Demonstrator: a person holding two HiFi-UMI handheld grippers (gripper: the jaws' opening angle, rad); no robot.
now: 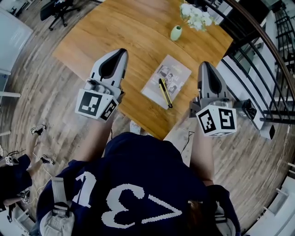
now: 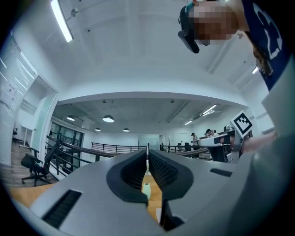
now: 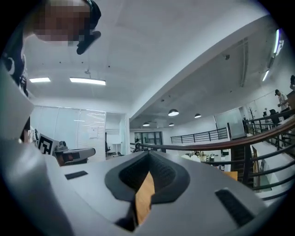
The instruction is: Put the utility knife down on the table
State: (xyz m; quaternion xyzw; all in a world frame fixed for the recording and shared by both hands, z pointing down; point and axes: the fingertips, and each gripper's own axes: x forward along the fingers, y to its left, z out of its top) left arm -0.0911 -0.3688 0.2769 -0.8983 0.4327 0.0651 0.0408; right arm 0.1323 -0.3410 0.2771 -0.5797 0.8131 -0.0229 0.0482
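The utility knife [image 1: 165, 92], yellow and black, lies flat on a magazine [image 1: 174, 73] near the front edge of the wooden table [image 1: 129, 32]. No gripper touches it. My left gripper [image 1: 120, 51] hovers left of the magazine, its jaws closed with nothing between them. My right gripper [image 1: 204, 64] hovers to the right of the knife, past the table's corner, also shut and empty. In the left gripper view the left gripper [image 2: 147, 152] points level, its tips meeting. The right gripper [image 3: 149, 156] in its own view likewise points level across the room.
A small green vase [image 1: 176, 33] and white flowers [image 1: 196, 17] stand at the table's far side. A dark railing [image 1: 262, 60] runs along the right. An office chair [image 1: 57, 9] stands at the far left. The table's front corner lies between my arms.
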